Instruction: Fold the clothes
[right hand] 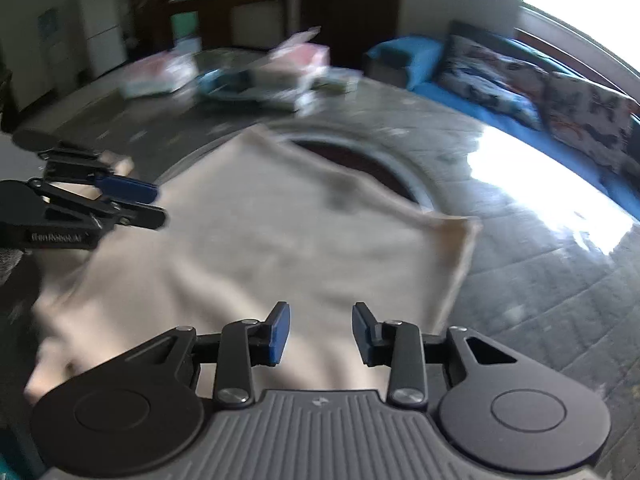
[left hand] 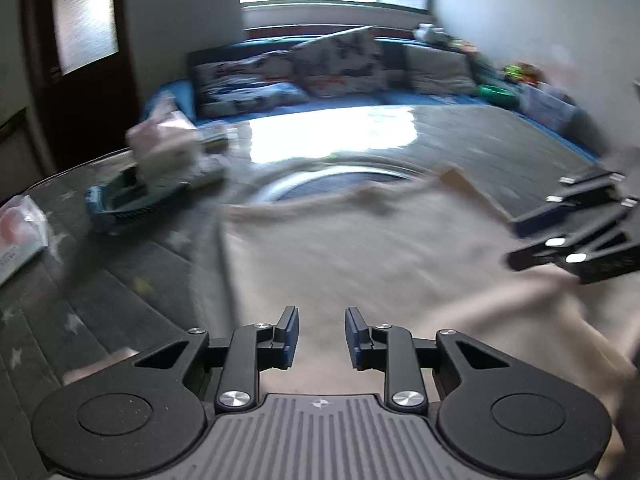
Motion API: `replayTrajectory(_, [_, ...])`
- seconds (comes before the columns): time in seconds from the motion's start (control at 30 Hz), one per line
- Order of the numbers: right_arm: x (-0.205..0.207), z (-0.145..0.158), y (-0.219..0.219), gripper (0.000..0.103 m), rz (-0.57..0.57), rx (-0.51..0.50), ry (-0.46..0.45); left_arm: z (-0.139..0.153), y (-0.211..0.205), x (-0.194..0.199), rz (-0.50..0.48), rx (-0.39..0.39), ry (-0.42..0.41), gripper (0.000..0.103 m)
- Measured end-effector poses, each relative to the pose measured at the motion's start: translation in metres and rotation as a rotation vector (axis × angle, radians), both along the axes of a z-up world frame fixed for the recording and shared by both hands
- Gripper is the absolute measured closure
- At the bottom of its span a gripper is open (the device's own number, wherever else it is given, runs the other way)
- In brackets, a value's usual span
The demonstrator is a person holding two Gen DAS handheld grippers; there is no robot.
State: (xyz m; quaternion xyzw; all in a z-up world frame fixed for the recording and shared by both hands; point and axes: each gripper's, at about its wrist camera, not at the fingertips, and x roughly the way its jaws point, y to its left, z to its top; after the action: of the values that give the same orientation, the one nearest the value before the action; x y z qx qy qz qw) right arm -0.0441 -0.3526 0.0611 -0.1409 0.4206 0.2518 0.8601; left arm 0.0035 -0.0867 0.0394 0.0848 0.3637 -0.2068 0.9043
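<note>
A beige garment point(left hand: 360, 248) lies spread flat on the grey table point(left hand: 120, 280), one folded edge running down its left side. My left gripper point(left hand: 322, 336) hovers over the garment's near part, open, with a clear gap and no cloth between its blue pads. The right gripper point(left hand: 532, 236) enters that view from the right, above the garment's edge. In the right wrist view, my right gripper point(right hand: 320, 332) is open over the same garment point(right hand: 280, 240), nothing between its pads. The left gripper point(right hand: 156, 204) shows at the left edge there. Both views are blurred.
A blue basket point(left hand: 132, 200) with packets stands at the table's far left, beside a plastic bag point(left hand: 20, 236). A round inset point(left hand: 332, 180) shows in the table beyond the garment. A blue sofa with patterned cushions point(left hand: 336, 64) runs behind the table.
</note>
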Motion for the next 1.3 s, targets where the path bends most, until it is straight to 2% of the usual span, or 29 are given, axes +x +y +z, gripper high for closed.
replayTrajectory(0.23, [-0.074, 0.009, 0.022, 0.069, 0.146, 0.026, -0.001, 0.012, -0.006, -0.076, -0.169, -0.078, -0.015, 0.075])
replayTrajectory(0.43, [-0.117, 0.011, 0.030, 0.069, 0.222, 0.031, 0.008, 0.015, -0.012, -0.120, -0.337, -0.070, -0.043, 0.075])
replayTrajectory(0.53, [-0.130, 0.004, 0.033, 0.070, 0.234, 0.017, 0.024, 0.003, -0.017, -0.126, -0.346, -0.019, -0.027, 0.075])
replayTrajectory(0.63, [-0.134, -0.005, 0.033, 0.072, 0.222, -0.003, 0.039, -0.007, -0.023, -0.134, -0.352, 0.050, -0.051, 0.076])
replayTrajectory(0.7, [-0.136, -0.007, 0.032, 0.081, 0.218, -0.018, 0.031, -0.009, -0.026, -0.140, -0.370, 0.089, -0.084, 0.078])
replayTrajectory(0.77, [-0.137, -0.005, 0.029, 0.092, 0.206, -0.021, 0.013, -0.010, -0.027, -0.144, -0.374, 0.118, -0.115, 0.091])
replayTrajectory(0.87, [-0.140, 0.001, 0.023, 0.100, 0.186, -0.017, -0.015, -0.005, -0.017, -0.145, -0.344, 0.080, -0.132, 0.100])
replayTrajectory(0.97, [-0.142, 0.006, 0.014, 0.101, 0.168, 0.003, -0.013, 0.002, -0.003, -0.143, -0.307, 0.017, -0.133, 0.101])
replayTrajectory(1.07, [-0.143, -0.001, 0.012, 0.100, 0.182, -0.002, 0.029, -0.002, 0.005, -0.141, -0.309, -0.009, -0.089, 0.101])
replayTrajectory(1.17, [-0.144, 0.000, 0.013, 0.094, 0.211, 0.007, 0.045, -0.004, 0.006, -0.144, -0.330, -0.005, -0.061, 0.100])
replayTrajectory(1.3, [-0.139, 0.017, 0.014, 0.091, 0.231, 0.048, 0.007, 0.000, 0.008, -0.146, -0.353, -0.021, -0.050, 0.096])
